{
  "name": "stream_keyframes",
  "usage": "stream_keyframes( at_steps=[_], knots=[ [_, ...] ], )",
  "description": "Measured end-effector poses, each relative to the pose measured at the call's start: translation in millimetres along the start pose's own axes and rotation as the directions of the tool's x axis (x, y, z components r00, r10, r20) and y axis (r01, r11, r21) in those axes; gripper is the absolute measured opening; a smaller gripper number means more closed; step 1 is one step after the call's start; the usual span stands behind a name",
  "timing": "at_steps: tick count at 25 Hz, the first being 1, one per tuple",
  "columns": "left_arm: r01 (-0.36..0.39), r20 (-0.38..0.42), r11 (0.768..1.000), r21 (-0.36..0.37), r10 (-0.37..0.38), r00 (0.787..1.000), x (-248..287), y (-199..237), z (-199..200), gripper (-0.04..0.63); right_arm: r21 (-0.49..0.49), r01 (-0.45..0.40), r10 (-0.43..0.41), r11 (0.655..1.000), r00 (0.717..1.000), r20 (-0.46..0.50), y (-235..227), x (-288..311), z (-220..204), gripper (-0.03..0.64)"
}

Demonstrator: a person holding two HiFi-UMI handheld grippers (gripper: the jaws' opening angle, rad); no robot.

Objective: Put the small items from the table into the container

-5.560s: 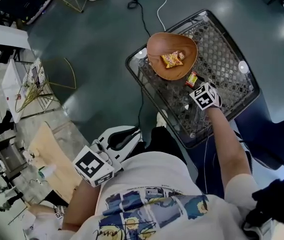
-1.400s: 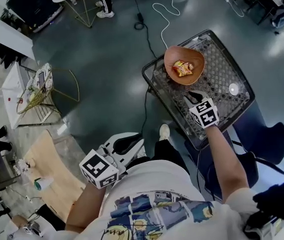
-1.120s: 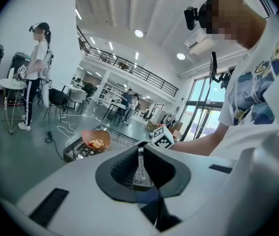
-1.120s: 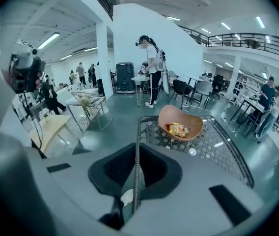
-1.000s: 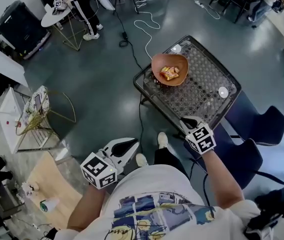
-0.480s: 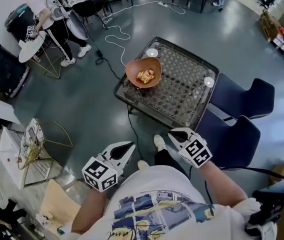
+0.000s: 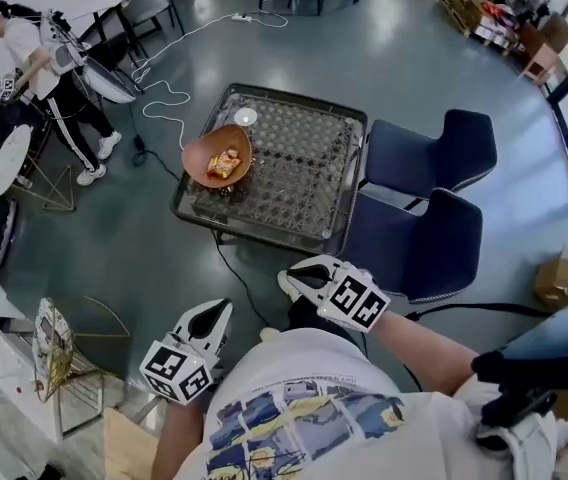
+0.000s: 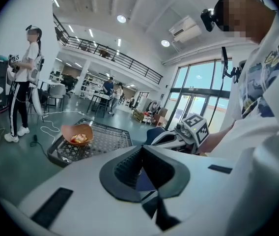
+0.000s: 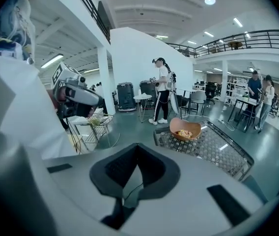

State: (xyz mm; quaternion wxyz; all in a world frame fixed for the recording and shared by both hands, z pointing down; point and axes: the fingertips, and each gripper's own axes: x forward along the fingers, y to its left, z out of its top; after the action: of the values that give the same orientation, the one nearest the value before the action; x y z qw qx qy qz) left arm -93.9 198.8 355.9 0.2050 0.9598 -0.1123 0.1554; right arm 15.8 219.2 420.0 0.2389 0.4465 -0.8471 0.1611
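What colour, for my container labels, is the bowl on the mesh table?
Orange-brown; the bowl shows best in the head view.

Glossy wooden bowl point(image 7: 200, 158) on metal-mesh table point(image 7: 304, 173); smooth, shiny grey floor point(image 7: 434, 58).

The glossy grey-blue floor point(image 7: 404, 48) carries two dark blue upholstered armchairs point(image 7: 426, 148), set side by side, and a loose white cable point(image 7: 194, 31). A black-railed mezzanine balcony point(image 8: 112, 58) runs below round ceiling lights point(image 8: 121, 18). Tall glazed windows point(image 8: 196, 97) admit daylight.

The left gripper point(image 7: 212, 316) pointed toward one o'clock and the right gripper point(image 7: 296, 278) toward ten o'clock, both with jaws together and empty.
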Motion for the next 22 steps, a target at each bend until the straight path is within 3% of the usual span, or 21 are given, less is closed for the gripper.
stream_keyframes(
  at_steps=[10, 22],
  knots=[
    [0.024, -0.014, 1.0, 0.006, -0.024, 1.0, -3, -21, -11, 0.009, -0.048, -0.011, 0.012, 0.999, 1.0, 0.024, 26, -16, 6, 0.008],
    [0.031, -0.016, 1.0, -0.002, -0.031, 0.999, -10, -14, -15, 0.009, -0.069, -0.028, 0.028, 0.997, 1.0, 0.008, 40, -5, 12, 0.008]
  ],
)
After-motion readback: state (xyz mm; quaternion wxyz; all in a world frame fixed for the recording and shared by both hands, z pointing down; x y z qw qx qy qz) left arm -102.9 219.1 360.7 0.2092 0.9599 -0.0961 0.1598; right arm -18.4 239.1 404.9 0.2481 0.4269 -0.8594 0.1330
